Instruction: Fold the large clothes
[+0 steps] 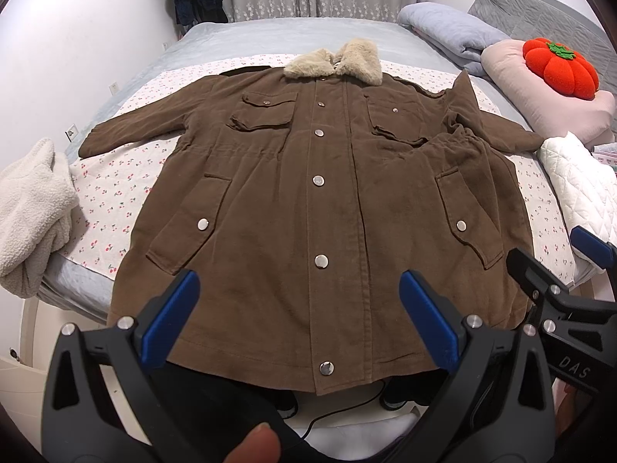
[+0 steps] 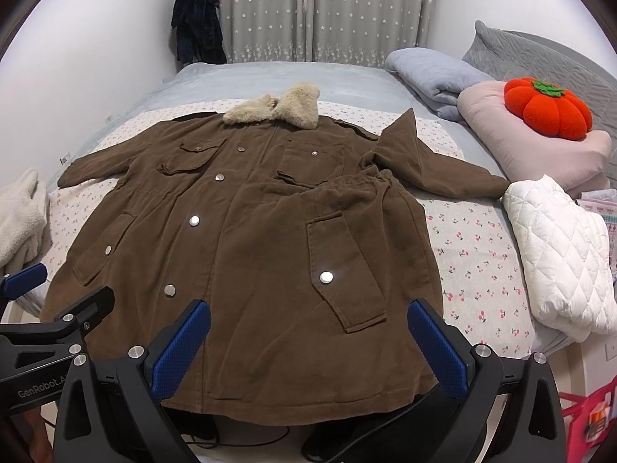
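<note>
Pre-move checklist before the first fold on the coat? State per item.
1. Left gripper open, empty: ok.
2. Right gripper open, empty: ok.
3. Coat front up, snapped shut: ok.
4. Coat flat: not ok, its side near the white quilt is bunched at the waist.
5. Sleeve on the opposite side spread out: ok.
6. Hem fully on the bed: not ok, it overhangs the edge.

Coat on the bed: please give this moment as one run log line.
coat: flat on bed, unfolded | left gripper: open, empty | right gripper: open, empty
</note>
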